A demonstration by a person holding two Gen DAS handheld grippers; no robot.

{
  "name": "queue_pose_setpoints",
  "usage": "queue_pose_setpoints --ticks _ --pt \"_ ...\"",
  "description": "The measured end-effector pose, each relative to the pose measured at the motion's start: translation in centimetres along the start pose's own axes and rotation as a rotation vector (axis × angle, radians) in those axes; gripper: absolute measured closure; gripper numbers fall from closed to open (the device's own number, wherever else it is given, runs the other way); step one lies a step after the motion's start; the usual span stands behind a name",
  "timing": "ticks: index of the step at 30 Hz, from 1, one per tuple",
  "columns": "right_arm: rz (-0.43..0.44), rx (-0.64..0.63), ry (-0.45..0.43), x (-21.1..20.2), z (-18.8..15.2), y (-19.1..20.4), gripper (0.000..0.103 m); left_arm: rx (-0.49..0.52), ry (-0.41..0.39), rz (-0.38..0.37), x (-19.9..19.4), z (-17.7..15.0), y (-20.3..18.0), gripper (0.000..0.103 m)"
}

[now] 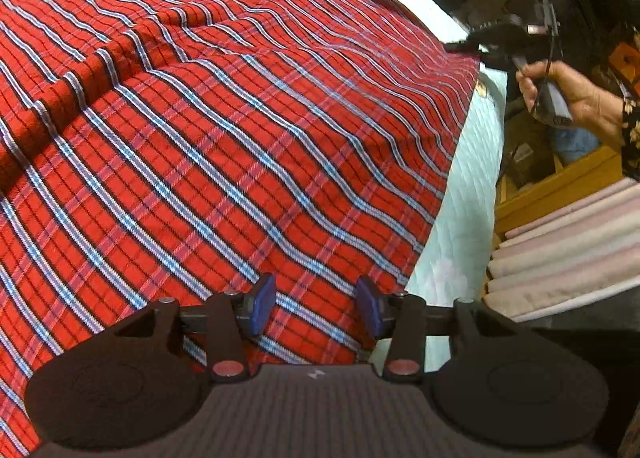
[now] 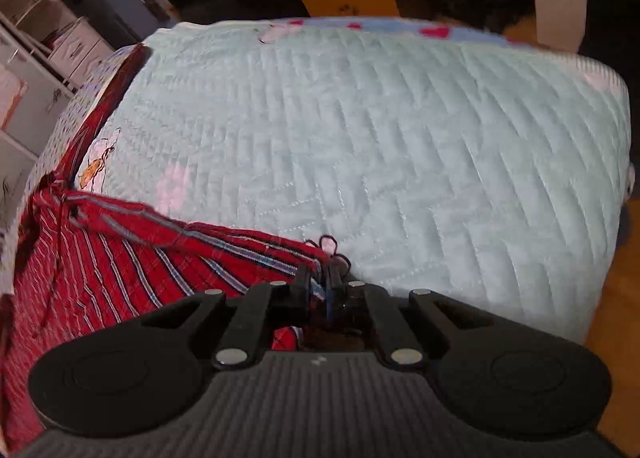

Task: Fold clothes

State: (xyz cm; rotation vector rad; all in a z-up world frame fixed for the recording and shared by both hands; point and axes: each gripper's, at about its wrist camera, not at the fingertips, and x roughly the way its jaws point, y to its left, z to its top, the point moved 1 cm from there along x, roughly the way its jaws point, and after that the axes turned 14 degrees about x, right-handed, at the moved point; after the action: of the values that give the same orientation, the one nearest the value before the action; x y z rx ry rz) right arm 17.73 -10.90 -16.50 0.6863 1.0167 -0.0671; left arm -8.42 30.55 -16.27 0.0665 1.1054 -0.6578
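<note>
A red plaid cloth with blue and white stripes lies spread over a pale mint quilted bed cover. My left gripper is open, its blue pads hovering just above the cloth near its near edge, holding nothing. My right gripper is shut on a corner of the plaid cloth, with frayed threads at the tips. In the left wrist view the right gripper shows at the cloth's far right corner, held by a hand.
The quilted bed cover stretches ahead of the right gripper to the bed's far edge. White drawers stand at the left. A wooden frame and a striped mat lie beside the bed.
</note>
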Motion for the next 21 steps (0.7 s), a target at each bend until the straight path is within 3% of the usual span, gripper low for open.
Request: queue_pose_setpoints --ticks 3,6,8,15,18,20,21 --pt "-0.07 -0.019 -0.032 -1.3 -0.6 0.1 0.096 -0.03 -0.01 0.009 -0.5 -0.7 -0.1 0.056" --pt "-0.207 -0.071 -0.112 -3.7 -0.8 -0.2 0.073 -0.176 -0.049 0.015 -1.9 -2.1 1.1 0.056" --pt "-0.276 -0.125 -0.155 -5.1 -1.4 0.4 0.07 -0.278 -0.078 0.037 -3.2 -3.2 2.0 0.056" --pt "0.032 -0.498 0.112 -4.5 -10.9 10.7 0.067 -0.433 -0.253 0.188 -7.5 -4.2 5.6 0.056" --pt "0.16 -0.613 0.233 -3.2 -15.0 14.6 0.067 -0.552 -0.271 0.206 -7.0 -4.9 7.8 0.056" --pt "0.147 -0.696 0.26 -1.8 -16.6 15.2 0.067 -0.593 -0.239 0.152 -6.2 -6.1 8.1 0.055" --pt "0.1 -0.732 0.28 -1.1 -17.2 14.6 0.067 -0.607 -0.228 0.118 -6.0 -7.0 7.7 0.056"
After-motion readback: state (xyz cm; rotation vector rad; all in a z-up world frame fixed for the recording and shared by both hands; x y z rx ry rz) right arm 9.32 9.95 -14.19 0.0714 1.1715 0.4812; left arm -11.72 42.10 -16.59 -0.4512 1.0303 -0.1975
